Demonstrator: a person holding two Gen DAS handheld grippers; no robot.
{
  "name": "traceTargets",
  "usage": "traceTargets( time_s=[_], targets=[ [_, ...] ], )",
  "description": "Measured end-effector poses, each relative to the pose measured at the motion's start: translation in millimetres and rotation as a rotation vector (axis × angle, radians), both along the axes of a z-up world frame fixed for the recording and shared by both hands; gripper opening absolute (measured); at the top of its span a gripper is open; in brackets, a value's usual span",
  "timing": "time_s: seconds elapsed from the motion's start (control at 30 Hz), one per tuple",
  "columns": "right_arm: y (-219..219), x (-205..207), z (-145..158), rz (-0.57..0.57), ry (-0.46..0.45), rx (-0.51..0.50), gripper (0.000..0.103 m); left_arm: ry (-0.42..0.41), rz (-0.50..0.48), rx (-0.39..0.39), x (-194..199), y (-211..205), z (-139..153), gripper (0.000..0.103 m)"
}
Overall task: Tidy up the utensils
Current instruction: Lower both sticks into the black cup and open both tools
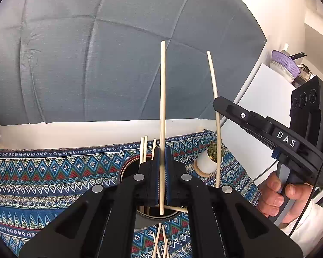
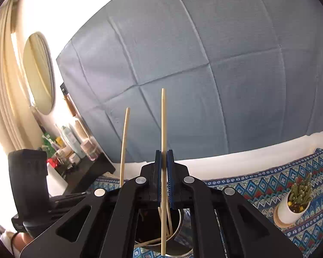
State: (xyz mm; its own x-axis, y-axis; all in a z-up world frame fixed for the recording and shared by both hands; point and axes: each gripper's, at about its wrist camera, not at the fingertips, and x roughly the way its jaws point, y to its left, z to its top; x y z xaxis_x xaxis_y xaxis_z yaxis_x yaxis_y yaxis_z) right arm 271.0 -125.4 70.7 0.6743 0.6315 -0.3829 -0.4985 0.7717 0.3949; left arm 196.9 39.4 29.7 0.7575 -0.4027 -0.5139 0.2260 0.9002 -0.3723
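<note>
Both claws are clenched, each on one upright chopstick: the left claw [image 1: 162,169] on its chopstick [image 1: 162,107], the right claw [image 2: 164,178] on another [image 2: 163,139], above a dark cup [image 2: 176,225] of more chopsticks. Only the left view shows loose chopsticks [image 1: 160,244] on the patterned cloth [image 1: 43,172] covering the bench; a potted cactus [image 2: 295,204] stands near, a grey cloth [image 2: 204,64] behind.

The only legible lettering was "DAS", in white capitals on the black body of the right gripper [image 1: 217,104], seen from the left wrist view; the bottles [image 2: 75,142] on the dark shelf in the right wrist view bore labels too small to read; nothing else carried readable text.
</note>
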Motion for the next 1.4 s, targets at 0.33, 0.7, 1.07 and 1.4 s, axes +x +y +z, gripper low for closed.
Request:
traceTargets(
  time_s=[0.33,0.7,1.07,1.4],
  targets=[
    [18.0,16.0,-14.5,0.006,-0.027,0.049,0.005,0.005,0.001,-0.034,14.0,-3.2,-15.4,0.005],
    [31.5,7.8,-58.1,0.026,0.016,-0.018,0.005,0.051,0.018,0.003,10.2,-5.5,-35.1,0.005],
    [20.4,-3.1,-80.0,0.036,0.084,-0.036,0.006,0.073,0.001,0.084,-3.6,-10.5,-45.1,0.005],
    [17.4,-13.0,-87.5,0.043,0.109,-0.056,0.008,0.097,0.008,0.105,-12.1,-8.5,-46.8,0.005]
  ],
)
